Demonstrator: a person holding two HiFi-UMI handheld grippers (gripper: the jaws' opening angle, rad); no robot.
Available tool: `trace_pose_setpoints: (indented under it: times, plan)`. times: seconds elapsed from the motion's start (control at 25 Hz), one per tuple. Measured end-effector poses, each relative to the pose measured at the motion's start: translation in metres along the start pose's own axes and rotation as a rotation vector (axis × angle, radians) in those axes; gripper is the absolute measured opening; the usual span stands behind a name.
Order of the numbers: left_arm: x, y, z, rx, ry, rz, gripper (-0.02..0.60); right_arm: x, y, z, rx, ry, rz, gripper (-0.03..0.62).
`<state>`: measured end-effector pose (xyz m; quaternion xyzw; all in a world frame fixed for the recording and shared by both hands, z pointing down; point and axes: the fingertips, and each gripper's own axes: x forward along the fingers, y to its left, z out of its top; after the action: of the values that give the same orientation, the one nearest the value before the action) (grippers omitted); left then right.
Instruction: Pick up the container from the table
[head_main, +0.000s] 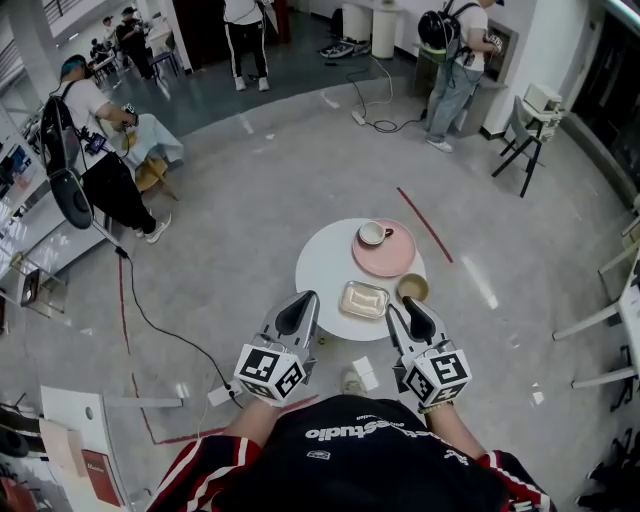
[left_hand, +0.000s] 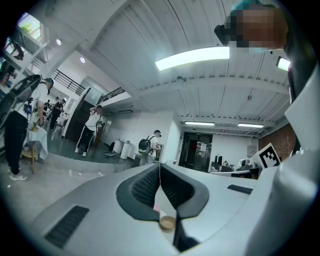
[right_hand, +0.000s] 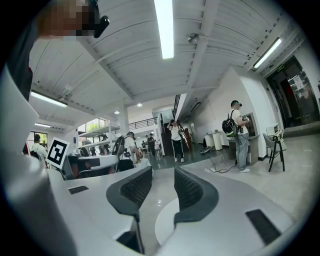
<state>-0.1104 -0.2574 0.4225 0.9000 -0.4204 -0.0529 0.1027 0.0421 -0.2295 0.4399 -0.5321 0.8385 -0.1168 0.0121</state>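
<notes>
Squaring my right gripper (head_main: 408, 314), fingers apart and empty, across the container (head_main: 363, 299) matters most; my left gripper (head_main: 302, 310) has its fingers closed.

Cup (head_main: 374, 233) on pink plate (head_main: 392, 263); tan bowl (head_main: 412, 288) just beside; red floor tape (head_main: 425, 225)

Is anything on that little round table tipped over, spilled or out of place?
Nothing stands out. The cup sits upright on the pink plate, the container lies flat on the table, and the small tan bowl stands upright beside it. No spill shows.
</notes>
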Motion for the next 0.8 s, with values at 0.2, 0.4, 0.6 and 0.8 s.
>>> trace_pose_setpoints:
  times: [0.2, 0.4, 0.6, 0.8]
  plan:
    - [0.009, 0.002, -0.012, 0.000, 0.004, 0.000, 0.025, 0.008, -0.011, -0.022, -0.018, 0.063, -0.018, 0.140]
    - [0.024, 0.014, -0.034, 0.005, 0.017, 0.020, 0.025, 0.020, -0.025, -0.049, -0.021, 0.119, -0.019, 0.140]
    - [0.034, 0.020, -0.045, 0.029, -0.001, 0.026, 0.025, 0.034, -0.046, -0.083, -0.013, 0.191, -0.026, 0.140]
    - [0.050, 0.017, -0.050, 0.032, 0.001, 0.023, 0.025, 0.047, -0.075, -0.130, 0.071, 0.287, -0.037, 0.140]
